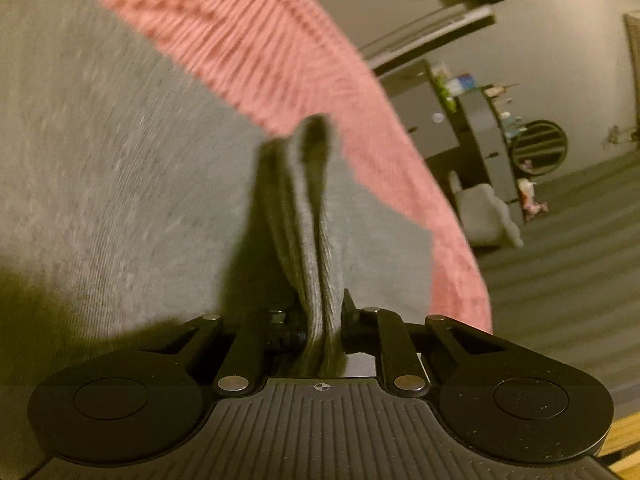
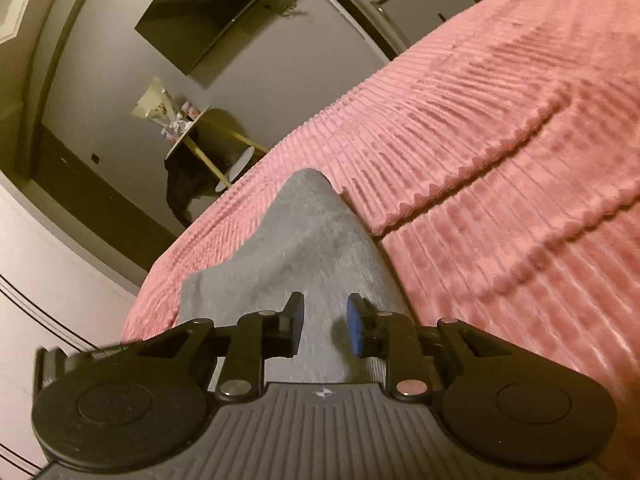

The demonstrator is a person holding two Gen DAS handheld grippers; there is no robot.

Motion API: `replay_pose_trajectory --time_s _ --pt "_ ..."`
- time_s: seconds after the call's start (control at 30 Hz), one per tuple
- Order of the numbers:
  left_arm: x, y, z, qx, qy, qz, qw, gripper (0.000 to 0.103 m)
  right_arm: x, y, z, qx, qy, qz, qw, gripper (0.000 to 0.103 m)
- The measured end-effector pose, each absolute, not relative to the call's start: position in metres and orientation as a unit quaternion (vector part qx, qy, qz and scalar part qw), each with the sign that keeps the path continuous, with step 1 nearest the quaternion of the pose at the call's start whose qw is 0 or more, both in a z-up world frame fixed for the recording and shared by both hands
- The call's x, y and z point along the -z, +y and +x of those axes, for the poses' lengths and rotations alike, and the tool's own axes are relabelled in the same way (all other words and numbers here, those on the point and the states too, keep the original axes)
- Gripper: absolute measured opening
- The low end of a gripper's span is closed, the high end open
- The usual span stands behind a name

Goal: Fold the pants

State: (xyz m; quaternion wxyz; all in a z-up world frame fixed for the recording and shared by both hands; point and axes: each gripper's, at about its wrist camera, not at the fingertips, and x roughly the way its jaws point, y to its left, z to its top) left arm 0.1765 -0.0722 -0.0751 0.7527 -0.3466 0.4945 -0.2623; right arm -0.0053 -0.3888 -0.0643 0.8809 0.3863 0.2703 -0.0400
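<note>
Here the left gripper [image 1: 322, 320] clenches a ridge of grey knit pants [image 1: 120, 160] near the pink ribbed bed's [image 1: 248, 48] edge, the right gripper [image 2: 325, 328] gapes over cloth, ungripped; next, probably pinch and fold.

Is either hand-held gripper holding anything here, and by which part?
The left hand-held gripper pinches a raised fold of the gray pants. The right hand-held gripper is open over them, holding nothing.

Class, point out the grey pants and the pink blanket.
grey pants [image 1: 120, 160], left wrist view, flat cloth left of the pinched fold.
pink blanket [image 2: 500, 140], right wrist view, ribbed top surface.
</note>
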Motion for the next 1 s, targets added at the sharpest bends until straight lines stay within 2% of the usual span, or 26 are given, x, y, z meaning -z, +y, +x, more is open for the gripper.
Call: replay_pose_trajectory --time_s 0.23,0.3,0.4,0.47,0.53,0.73,0.8,0.87,0.9,0.93,1.0 --pt "0.038 -0.015 0.169 0.234 0.463 -0.288 0.805 0.016 0.055 -0.375 -0.002 0.019 0.301 0.359 0.883 0.026" --pt "0.038 0.004 0.165 0.212 0.470 -0.287 0.808 0.019 0.058 -0.366 0.001 0.007 0.314 0.348 0.883 0.026" --pt "0.042 0.016 0.152 0.184 0.466 -0.255 0.827 0.042 0.060 -0.354 0.007 0.004 0.329 0.330 0.885 0.028" --pt "0.046 0.019 0.146 0.180 0.464 -0.246 0.832 0.070 0.056 -0.352 0.010 0.007 0.327 0.324 0.888 0.028" --pt "0.053 0.022 0.147 0.188 0.469 -0.270 0.820 0.074 0.049 -0.353 0.016 0.012 0.317 0.318 0.894 0.028" --pt "0.061 0.011 0.181 0.180 0.465 -0.317 0.807 0.072 0.025 -0.342 0.069 -0.013 0.294 0.255 0.921 0.027" --pt "0.062 0.004 0.192 0.184 0.466 -0.304 0.810 0.063 0.025 -0.337 0.097 -0.016 0.303 0.237 0.923 0.019" --pt "0.060 -0.006 0.198 0.183 0.460 -0.268 0.826 0.044 0.029 -0.332 0.122 -0.010 0.309 0.207 0.928 0.017" --pt "0.059 -0.010 0.200 0.181 0.454 -0.248 0.837 0.039 0.033 -0.330 0.132 -0.003 0.315 0.189 0.930 0.017" --pt "0.059 -0.013 0.200 0.177 0.448 -0.228 0.846 0.025 0.041 -0.328 0.144 0.009 0.326 0.164 0.931 0.016" --pt "0.061 -0.020 0.202 0.173 0.442 -0.202 0.857 0.022 0.066 -0.328 0.164 0.031 0.366 0.133 0.921 0.004"
